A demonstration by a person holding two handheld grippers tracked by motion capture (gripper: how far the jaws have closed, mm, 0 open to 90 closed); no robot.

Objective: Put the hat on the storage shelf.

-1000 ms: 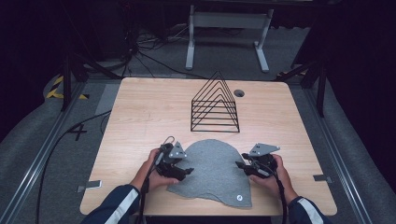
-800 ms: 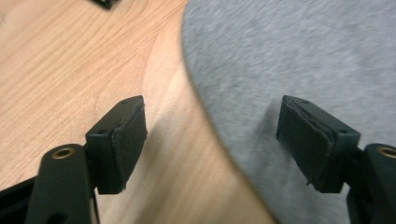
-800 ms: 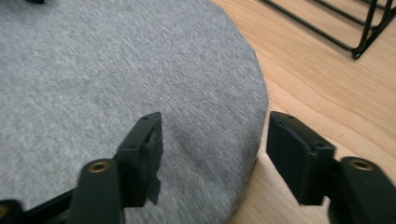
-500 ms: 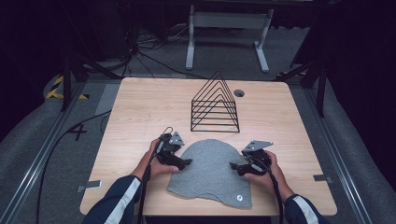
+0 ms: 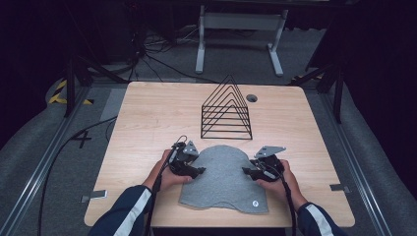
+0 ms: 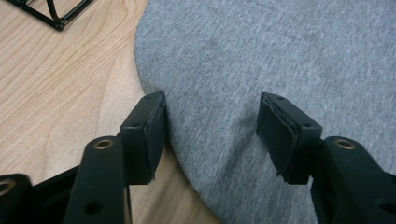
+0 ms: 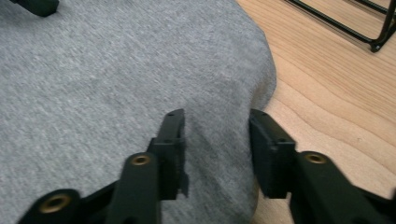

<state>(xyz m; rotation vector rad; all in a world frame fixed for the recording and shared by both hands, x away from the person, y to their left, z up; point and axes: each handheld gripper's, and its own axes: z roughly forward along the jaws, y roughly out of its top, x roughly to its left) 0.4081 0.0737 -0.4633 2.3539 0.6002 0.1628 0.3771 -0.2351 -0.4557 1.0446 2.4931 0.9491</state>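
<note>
Flat on the wooden table [image 5: 147,118], a grey beanie [image 5: 223,179] is straddled at opposite edges by the left gripper [image 6: 211,123] and right gripper [image 7: 215,140], both held open, nothing gripped.

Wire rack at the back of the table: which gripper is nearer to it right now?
Left, narrowly. The left gripper sits at the grey beanie's left edge, below the wire rack's left corner; the right gripper sits at the beanie's right edge, about level with it.
</note>
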